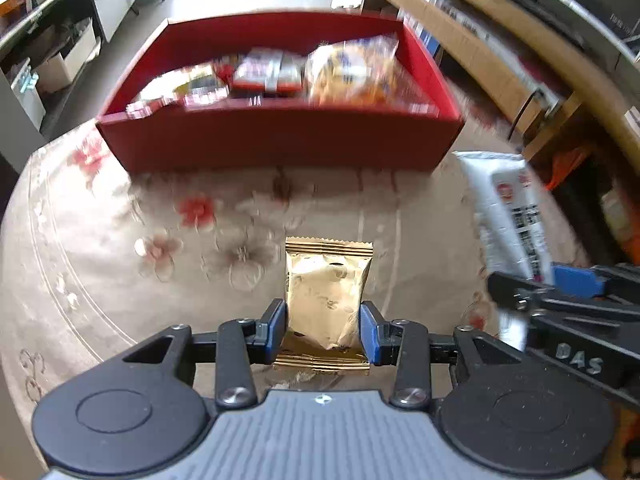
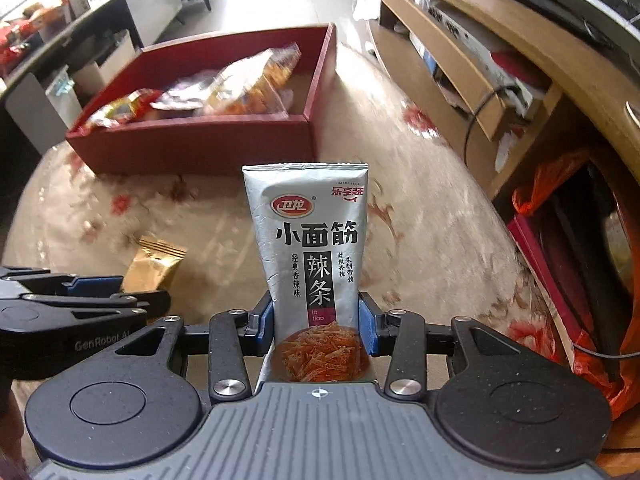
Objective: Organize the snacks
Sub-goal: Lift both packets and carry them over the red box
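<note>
My left gripper (image 1: 323, 326) is shut on a small gold foil packet (image 1: 326, 292) and holds it above the floral tablecloth. My right gripper (image 2: 318, 322) is shut on a tall silver latiao snack pouch (image 2: 310, 248), upright between the blue pads. The pouch also shows at the right of the left wrist view (image 1: 506, 212), and the gold packet at the left of the right wrist view (image 2: 154, 266). A red box (image 1: 280, 140) holding several snack bags stands ahead on the table; it also shows in the right wrist view (image 2: 192, 144).
The round table has a floral cloth (image 1: 160, 220). A wooden shelf unit (image 2: 480, 60) runs along the right. An orange plastic bag (image 2: 560, 184) and a red box (image 2: 548, 256) sit low at the right. A grey counter (image 2: 80, 28) stands at the far left.
</note>
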Available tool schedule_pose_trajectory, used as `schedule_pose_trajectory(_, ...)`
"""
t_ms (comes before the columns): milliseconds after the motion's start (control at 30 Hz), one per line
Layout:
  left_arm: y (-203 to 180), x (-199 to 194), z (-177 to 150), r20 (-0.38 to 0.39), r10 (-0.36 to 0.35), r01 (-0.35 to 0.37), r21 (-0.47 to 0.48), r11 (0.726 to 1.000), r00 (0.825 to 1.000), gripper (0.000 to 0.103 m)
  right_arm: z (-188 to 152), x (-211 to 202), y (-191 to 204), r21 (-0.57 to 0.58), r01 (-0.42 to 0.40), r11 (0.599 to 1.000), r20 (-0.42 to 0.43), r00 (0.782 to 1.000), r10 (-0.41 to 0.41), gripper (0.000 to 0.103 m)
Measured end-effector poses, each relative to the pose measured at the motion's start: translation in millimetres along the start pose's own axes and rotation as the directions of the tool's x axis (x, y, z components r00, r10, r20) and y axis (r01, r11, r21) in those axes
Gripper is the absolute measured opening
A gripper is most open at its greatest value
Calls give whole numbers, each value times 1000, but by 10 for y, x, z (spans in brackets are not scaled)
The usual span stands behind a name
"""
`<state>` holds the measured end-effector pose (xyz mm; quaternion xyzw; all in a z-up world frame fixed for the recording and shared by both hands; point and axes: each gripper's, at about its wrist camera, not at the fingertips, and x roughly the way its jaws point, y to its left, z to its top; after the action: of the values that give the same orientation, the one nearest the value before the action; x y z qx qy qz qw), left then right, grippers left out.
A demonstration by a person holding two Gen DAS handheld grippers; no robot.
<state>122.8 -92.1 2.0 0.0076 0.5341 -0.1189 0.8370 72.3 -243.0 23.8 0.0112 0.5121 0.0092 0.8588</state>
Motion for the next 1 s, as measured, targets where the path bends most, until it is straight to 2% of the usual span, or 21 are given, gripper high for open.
schedule_pose_trajectory(167, 65, -194, 104, 71, 4, -4, -4, 1000, 997, 37, 89, -105, 113, 3, -12, 1000, 44, 999, 12, 49)
schedule_pose_trajectory(400, 233, -284, 266, 106, -4, 10, -49, 999, 994, 37, 230, -151, 255, 5, -11, 1000, 83, 996, 11, 49)
schedule_pose_trajectory(867, 339, -435, 646, 204, 8, 7, -71, 997, 979, 37, 630, -144, 416, -4, -17, 1000, 152, 988, 18, 49)
schedule_pose_trajectory(1000, 377, -430, 754, 229, 33, -16, -77, 997, 973, 37, 757, -119, 473, -9, -17, 1000, 172, 985, 19, 49)
